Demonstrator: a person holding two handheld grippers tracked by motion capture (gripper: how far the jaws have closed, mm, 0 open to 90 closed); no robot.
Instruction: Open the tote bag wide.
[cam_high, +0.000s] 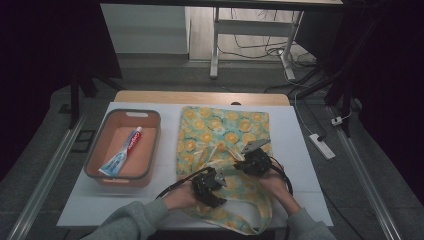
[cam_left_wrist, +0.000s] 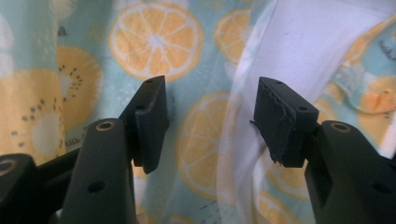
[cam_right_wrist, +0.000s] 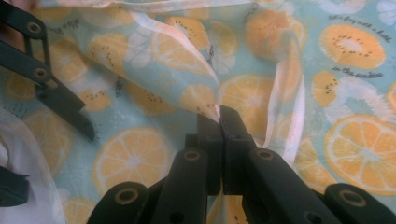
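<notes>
A cloth bag (cam_high: 225, 130) printed with orange and kiwi slices on pale blue lies flat on the white table, its handles toward the near edge. My left gripper (cam_high: 219, 179) hovers over the bag's near part. In the left gripper view it (cam_left_wrist: 210, 100) stands open, and the pale hem of the fabric (cam_left_wrist: 243, 121) runs between the jaws without touching the pads. My right gripper (cam_high: 241, 164) is just to its right. Seen in the right gripper view, it (cam_right_wrist: 219, 116) is shut on a raised fold of the bag (cam_right_wrist: 187, 88).
A salmon basin with a grey rim (cam_high: 95, 160) sits at the table's left and holds a toothpaste tube (cam_high: 122, 150). Bare white tabletop (cam_high: 300, 150) lies to the right of the bag. On the floor to the right lies a power strip (cam_high: 322, 146).
</notes>
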